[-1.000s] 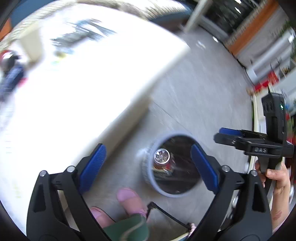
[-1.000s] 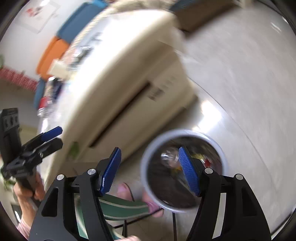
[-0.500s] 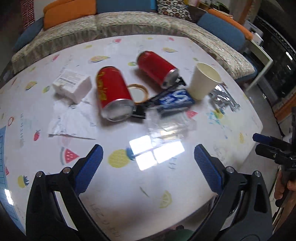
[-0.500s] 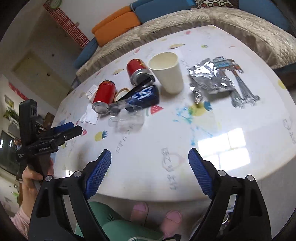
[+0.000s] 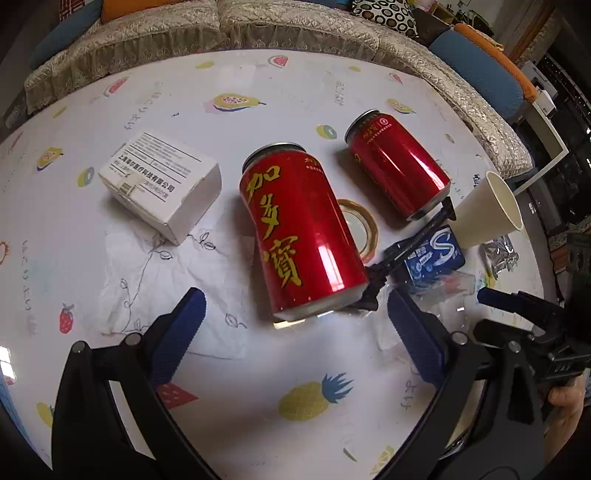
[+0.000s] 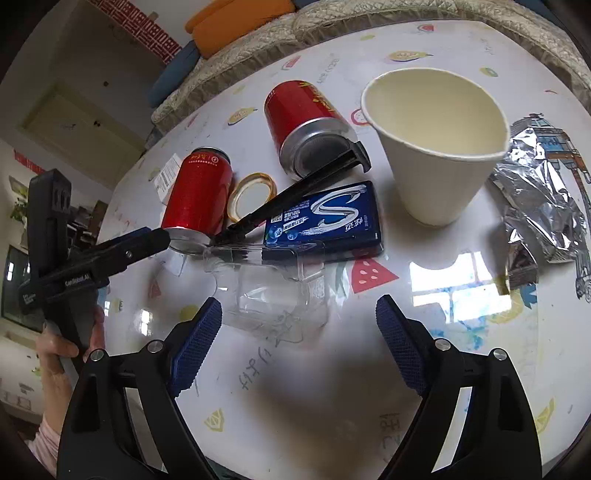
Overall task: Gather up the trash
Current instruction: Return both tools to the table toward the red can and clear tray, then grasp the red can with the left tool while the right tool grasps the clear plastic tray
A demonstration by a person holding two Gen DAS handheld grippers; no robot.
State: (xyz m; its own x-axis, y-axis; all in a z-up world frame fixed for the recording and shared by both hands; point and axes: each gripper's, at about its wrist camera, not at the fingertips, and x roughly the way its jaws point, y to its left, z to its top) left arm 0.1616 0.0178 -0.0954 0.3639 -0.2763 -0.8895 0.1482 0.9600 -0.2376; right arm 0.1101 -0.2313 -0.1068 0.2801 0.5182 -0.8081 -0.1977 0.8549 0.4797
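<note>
Both tongs open, nothing between the pads, both hovering over the surface with the fruit-print cover.

Left tongs: jaws wide apart, just short of the near red can, which lies on its side with its end toward the camera. Crumpled tissue flat to the left of that can; white box sits on the tissue's far edge. Second red can also on its side, farther right. A tape ring lies between the two cans, partly hidden by the near one. A black strip runs from the second can's end toward the near can's end.

Right tongs: jaws wide, empty, above a clear plastic tray that lies just ahead of the pads. Blue gum pack just behind the tray, touching or overlapping its far edge. Paper cup upright, right of the gum pack. Crumpled foil wrapper right of the cup, near the surface edge.

A hand grips the left tool's handle at the left of the right wrist view. Sofa runs behind the surface.
</note>
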